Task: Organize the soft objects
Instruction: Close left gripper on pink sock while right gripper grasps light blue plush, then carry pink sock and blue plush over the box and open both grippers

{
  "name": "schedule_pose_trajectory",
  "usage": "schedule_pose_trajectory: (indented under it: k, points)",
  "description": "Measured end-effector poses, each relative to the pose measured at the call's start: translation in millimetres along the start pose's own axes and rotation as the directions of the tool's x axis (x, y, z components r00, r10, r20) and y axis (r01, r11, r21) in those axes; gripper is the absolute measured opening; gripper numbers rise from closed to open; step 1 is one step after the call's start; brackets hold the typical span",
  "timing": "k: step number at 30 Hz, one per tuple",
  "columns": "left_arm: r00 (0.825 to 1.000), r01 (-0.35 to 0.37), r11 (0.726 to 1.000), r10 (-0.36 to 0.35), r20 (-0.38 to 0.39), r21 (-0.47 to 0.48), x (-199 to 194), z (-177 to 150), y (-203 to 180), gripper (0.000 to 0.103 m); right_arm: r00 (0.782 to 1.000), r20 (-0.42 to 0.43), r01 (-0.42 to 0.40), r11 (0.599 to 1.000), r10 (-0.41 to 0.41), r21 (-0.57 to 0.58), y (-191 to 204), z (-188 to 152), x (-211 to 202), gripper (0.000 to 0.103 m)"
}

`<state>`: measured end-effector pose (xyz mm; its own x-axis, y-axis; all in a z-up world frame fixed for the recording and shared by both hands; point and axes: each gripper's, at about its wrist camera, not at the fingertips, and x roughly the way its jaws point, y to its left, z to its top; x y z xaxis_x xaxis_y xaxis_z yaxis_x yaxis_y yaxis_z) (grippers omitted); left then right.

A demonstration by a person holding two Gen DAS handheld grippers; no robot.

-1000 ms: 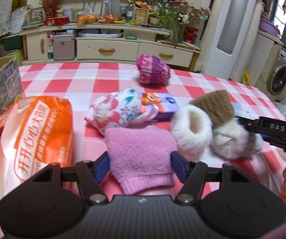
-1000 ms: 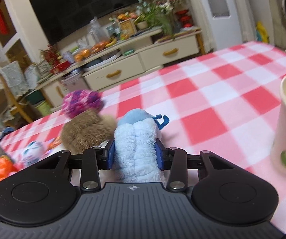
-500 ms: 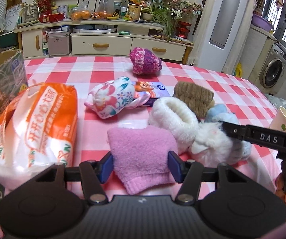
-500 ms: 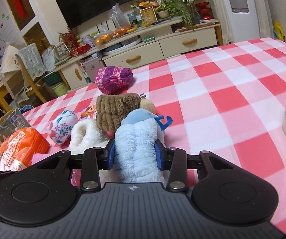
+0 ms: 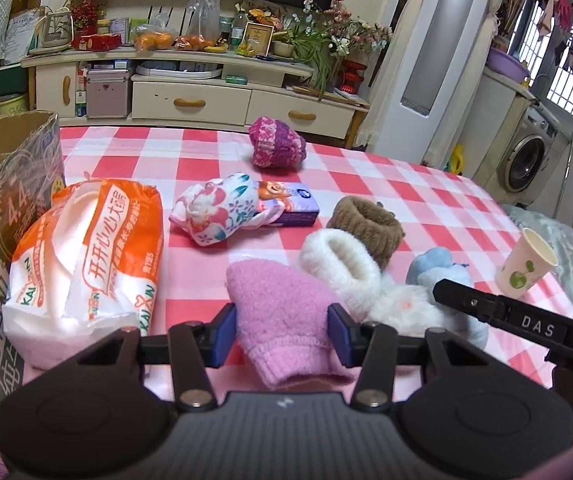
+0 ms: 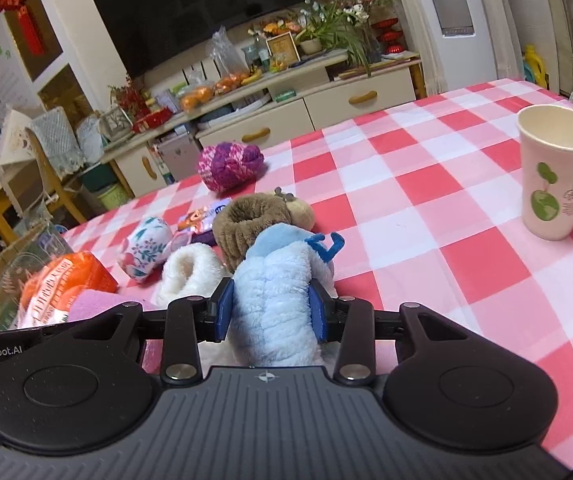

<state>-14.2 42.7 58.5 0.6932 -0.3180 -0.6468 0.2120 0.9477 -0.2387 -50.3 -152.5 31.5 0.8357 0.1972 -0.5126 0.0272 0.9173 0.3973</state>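
On the red-and-white checked table my left gripper (image 5: 282, 334) has a pink fuzzy sock (image 5: 282, 304) between its blue pads; the jaws are closing and both pads touch the sock's sides. My right gripper (image 6: 271, 312) is shut on a light blue fluffy sock (image 6: 274, 280), which stands up between its pads. Just beyond lie a white fluffy slipper sock (image 5: 338, 264), a brown fuzzy one (image 5: 370, 224), a floral sock (image 5: 222, 210) and, farther back, a purple knitted one (image 5: 276, 148). The right gripper's black housing (image 5: 534, 324) crosses the left wrist view at the right.
An orange tissue pack (image 5: 90, 256) and a cardboard box (image 5: 6, 184) stand at the left. A purple carton (image 5: 290, 200) lies behind the floral sock. A paper cup (image 6: 554, 172) stands at the right. A TV cabinet and a washing machine are beyond the table.
The left jaws have narrowed onto the pink sock. Both grippers have drawn back, so more of the table shows. The paper cup has come fully into the right view.
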Motion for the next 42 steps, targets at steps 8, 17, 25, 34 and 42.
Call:
schedule_pose_trajectory:
  k: [8, 17, 25, 34, 42]
  points:
    - [0.999, 0.035, 0.999, -0.035, 0.013, -0.006, -11.3, -2.4, 2.4, 0.048, 0.999, 0.049, 0.021, 1.000, -0.022, 0.023, 2.3, -3.0, -11.8, 0.038]
    - [0.999, 0.048, 0.999, -0.048, -0.024, 0.006, -12.3, -11.0, 4.1, 0.047, 0.990, -0.025, 0.133, 0.988, -0.135, -0.075, 10.1, -15.1, 8.6, 0.055]
    - [0.998, 0.053, 0.999, -0.053, -0.018, 0.012, -16.0, -10.2, 3.3, 0.046, 0.986, -0.018, 0.165, 0.979, -0.168, -0.120, 11.4, -18.3, 16.5, 0.037]
    - [0.997, 0.079, 0.997, -0.078, 0.027, -0.012, -29.3, -1.5, 8.1, 0.046, 0.983, 0.070, 0.177, 0.980, -0.171, -0.088, 12.8, -9.8, -9.6, 0.022]
    - [0.994, 0.083, 0.995, -0.078, 0.081, -0.050, -42.4, 8.7, 21.7, 0.046, 0.988, 0.127, 0.106, 0.990, -0.093, -0.097, 31.7, 2.6, -30.8, 0.020]
